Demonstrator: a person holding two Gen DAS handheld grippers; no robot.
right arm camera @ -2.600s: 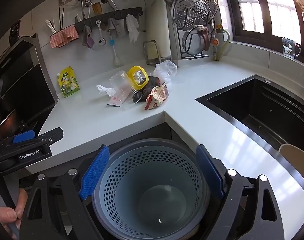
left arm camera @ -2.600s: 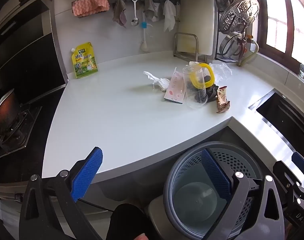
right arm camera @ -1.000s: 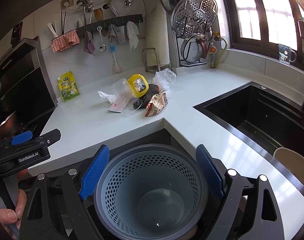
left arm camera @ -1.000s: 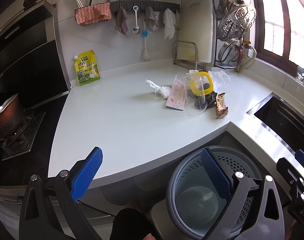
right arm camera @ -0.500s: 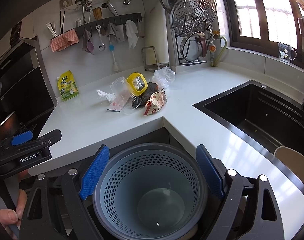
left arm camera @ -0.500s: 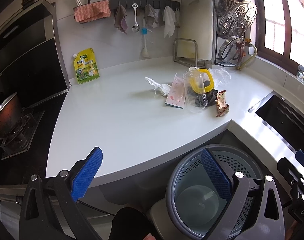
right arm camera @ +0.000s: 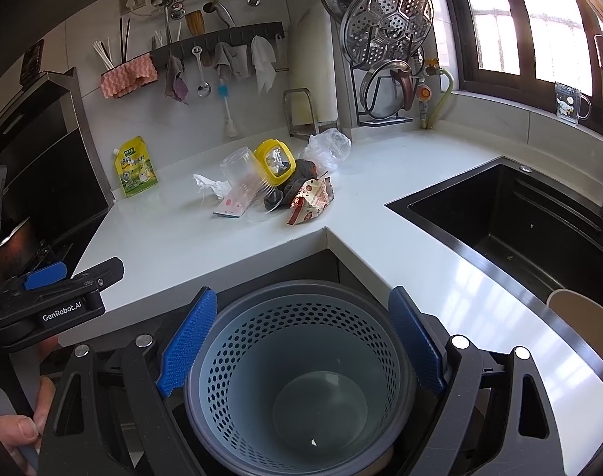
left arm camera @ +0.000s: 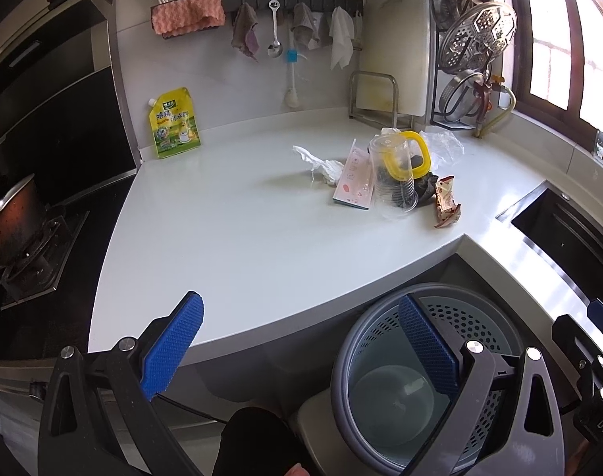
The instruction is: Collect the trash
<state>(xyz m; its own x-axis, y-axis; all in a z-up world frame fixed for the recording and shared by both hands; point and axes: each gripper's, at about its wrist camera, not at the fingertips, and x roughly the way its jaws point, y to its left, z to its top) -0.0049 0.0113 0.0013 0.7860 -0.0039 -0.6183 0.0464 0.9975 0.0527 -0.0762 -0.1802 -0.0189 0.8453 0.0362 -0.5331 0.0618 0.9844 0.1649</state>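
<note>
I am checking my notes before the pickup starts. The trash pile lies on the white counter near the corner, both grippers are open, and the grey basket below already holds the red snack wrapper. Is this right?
Not quite. The red snack wrapper is still on the counter at the edge of the trash pile, as the right wrist view shows. The grey basket holds no wrapper. Left gripper and right gripper are open.

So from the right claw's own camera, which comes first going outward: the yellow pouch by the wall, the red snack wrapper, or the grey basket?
1. Grey basket, directly below the right claw.
2. Red snack wrapper, near the counter's corner.
3. Yellow pouch, far left, against the back wall.
</note>
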